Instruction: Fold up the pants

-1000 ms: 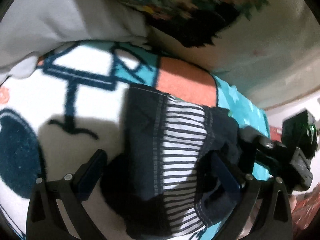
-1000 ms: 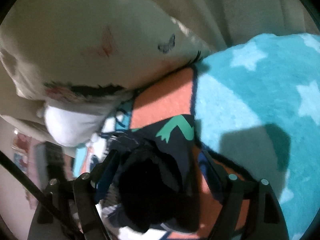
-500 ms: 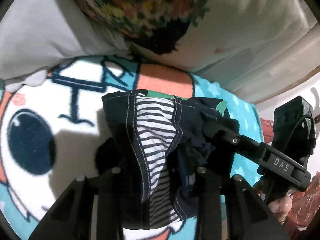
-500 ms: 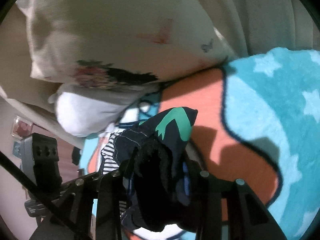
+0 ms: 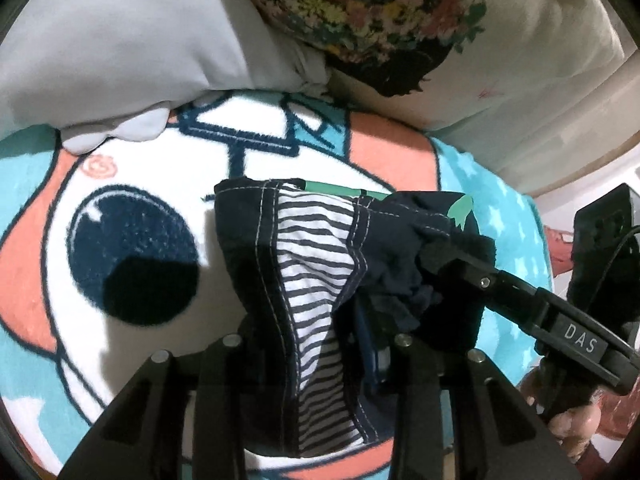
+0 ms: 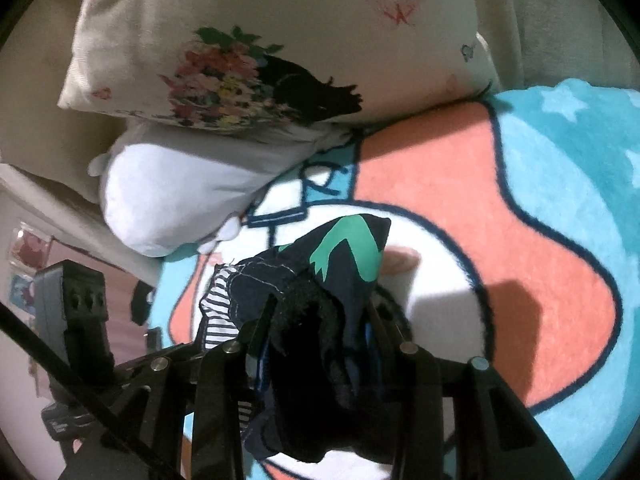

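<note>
A: Starting at my left, I read a white pillow [image 5: 120, 48] lying on the cartoon blanket [image 5: 132, 184], with a floral cushion [image 5: 372, 20] beside it.

B: Left gripper status?

A: My left gripper [image 5: 316, 344] has its fingers drawn narrow and clamped on the pants [image 5: 304, 240]. I see the navy fabric with its striped panel bunched between them, held over the blanket's white area.

B: And to the right?

A: My right gripper [image 6: 320, 344] is likewise narrowed onto the pants [image 6: 344, 256], gripping the dark bundle with the green print. From the left wrist view I see one of its fingers [image 5: 496, 284] pressed into the cloth just beside my left gripper.
</note>
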A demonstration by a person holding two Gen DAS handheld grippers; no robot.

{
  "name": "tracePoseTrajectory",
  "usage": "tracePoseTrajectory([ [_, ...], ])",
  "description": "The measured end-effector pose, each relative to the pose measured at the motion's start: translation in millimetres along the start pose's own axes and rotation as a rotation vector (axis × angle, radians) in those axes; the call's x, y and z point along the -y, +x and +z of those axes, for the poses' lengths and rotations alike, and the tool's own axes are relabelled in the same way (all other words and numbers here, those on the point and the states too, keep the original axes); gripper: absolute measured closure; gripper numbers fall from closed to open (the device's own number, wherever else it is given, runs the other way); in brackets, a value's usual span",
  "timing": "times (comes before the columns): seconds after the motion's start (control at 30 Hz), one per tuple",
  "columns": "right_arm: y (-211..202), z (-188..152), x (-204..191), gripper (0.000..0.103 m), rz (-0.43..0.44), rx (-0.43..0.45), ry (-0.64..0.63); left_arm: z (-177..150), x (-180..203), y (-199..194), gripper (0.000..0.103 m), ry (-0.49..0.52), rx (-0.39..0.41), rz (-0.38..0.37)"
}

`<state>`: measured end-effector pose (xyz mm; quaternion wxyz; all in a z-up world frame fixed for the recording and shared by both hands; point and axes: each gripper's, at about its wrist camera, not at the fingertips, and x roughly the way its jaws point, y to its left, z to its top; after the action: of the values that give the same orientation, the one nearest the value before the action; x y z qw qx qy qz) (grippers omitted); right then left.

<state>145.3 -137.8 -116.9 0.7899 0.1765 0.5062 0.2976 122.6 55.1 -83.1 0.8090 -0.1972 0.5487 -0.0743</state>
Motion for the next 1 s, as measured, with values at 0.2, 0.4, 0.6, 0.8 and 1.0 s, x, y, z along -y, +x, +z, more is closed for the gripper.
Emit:
tracePoseTrajectory([
  [0.2, 2, 0, 6, 0.046, -0.139, 0.012, -0.010, 3, -8, 6, 0.045, -0.002, -0.032, 0.027],
  [0.4, -55, -10, -29, 0.047, -0.153, 0.168, -0.103, -14, -17, -38, 0.043, -0.021, 0.022, 0.037],
  [0.6, -28, -24, -33, 0.062, -0.082, 0.064, -0.077, -35, -24, -11, 0.043, -0.044, -0.055, 0.077],
  [0.8, -4, -27, -7, 0.061, -0.175, 0.006, -0.008, -37, -19, -5, 0.041, -0.035, -0.067, 0.087],
  [1.0, -57, -38, -24, 0.050, -0.220, 0.136, -0.021, -39, -1, -66, 0.040, 0.027, 0.067, 0.113],
])
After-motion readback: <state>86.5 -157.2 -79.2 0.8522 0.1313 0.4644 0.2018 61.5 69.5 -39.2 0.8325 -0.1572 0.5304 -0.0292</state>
